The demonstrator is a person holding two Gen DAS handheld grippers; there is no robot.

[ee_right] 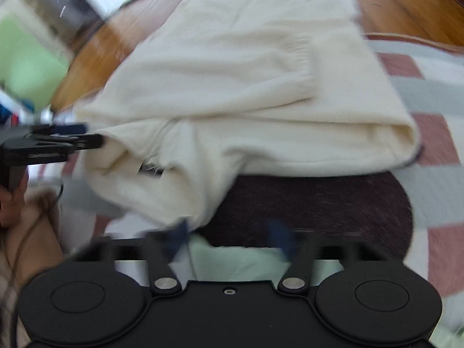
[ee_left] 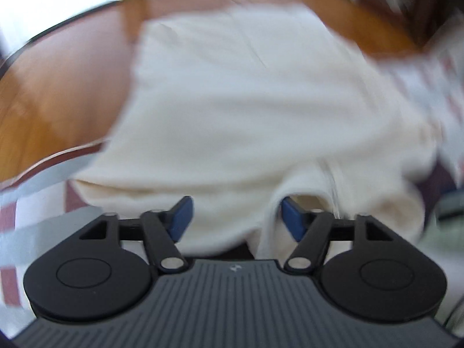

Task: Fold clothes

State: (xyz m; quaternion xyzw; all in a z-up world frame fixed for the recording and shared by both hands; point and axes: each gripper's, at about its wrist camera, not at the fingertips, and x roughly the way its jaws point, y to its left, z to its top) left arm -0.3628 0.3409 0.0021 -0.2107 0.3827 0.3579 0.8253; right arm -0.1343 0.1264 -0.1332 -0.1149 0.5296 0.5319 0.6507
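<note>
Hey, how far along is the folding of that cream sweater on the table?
Partly done. The cream sweater already lies doubled over, a ribbed cuff tucked across it and a rolled fold at its near edge. In hand: nothing is gripped; the left gripper and right gripper both stand open at the near edge. Left: a loose flap still hangs off the near left corner, and the dark garment beneath looks unfolded.
</note>
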